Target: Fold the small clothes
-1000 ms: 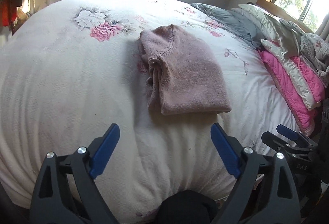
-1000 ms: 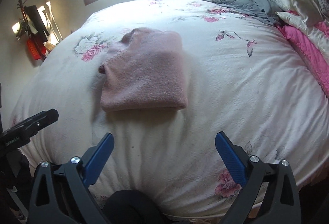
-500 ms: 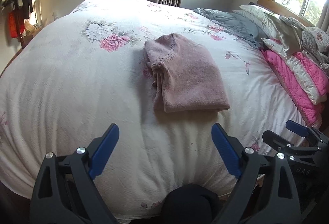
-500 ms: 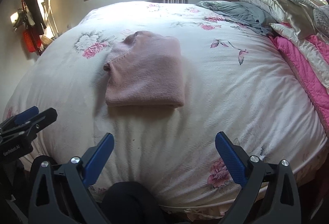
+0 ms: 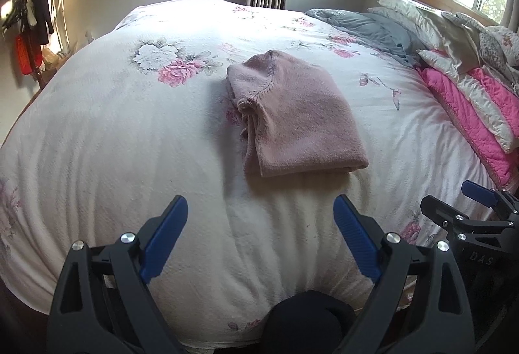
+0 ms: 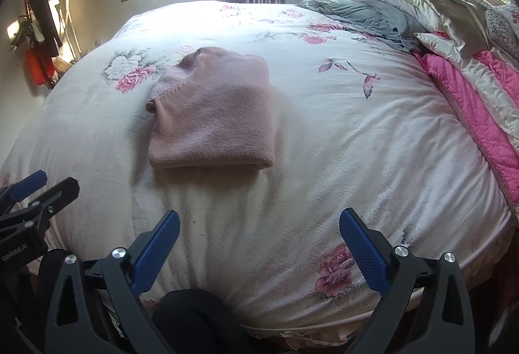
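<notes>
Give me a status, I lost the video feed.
Left tool open, empty. Right tool open, empty. Pink sweater folded on the bedspread, untouched. Nothing in the way.

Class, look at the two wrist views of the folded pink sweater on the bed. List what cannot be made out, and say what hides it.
- Sweater underside and inner layers: both views, hidden by its own top fold.
- Right gripper in the left wrist view: cut off by the frame edge.
- Things hanging on the wall: both views, too small and in glare.
- Bed frame: covered by the quilt.
</notes>
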Motion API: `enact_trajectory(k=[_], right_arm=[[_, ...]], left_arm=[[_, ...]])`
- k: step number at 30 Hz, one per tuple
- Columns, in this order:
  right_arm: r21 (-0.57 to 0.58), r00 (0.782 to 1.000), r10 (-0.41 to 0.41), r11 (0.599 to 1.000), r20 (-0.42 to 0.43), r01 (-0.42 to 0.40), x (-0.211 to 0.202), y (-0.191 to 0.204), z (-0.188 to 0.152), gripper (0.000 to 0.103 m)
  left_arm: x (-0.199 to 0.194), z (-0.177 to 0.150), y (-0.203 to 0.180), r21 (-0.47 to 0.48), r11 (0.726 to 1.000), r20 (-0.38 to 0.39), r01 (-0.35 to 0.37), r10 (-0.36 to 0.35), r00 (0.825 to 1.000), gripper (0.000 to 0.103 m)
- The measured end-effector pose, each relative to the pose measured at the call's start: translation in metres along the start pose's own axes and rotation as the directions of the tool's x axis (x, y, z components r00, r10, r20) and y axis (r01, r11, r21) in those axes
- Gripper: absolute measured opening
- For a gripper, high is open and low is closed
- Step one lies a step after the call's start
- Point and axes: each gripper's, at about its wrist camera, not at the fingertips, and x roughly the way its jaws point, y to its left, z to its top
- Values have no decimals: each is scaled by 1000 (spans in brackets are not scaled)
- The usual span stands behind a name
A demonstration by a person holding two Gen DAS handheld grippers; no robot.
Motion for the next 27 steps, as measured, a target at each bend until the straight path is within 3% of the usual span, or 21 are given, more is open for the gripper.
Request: enact_trajectory(k=[9, 27], right_arm=[[-8, 996, -75, 997, -42, 75, 31, -5, 3, 99], [7, 998, -21, 1000, -53, 22, 56, -8, 12, 99]], left_arm=[[24, -1, -5, 1, 1000, -39, -19, 19, 999, 91], [50, -1, -5, 0, 1000, -73, -28, 28, 997, 91]])
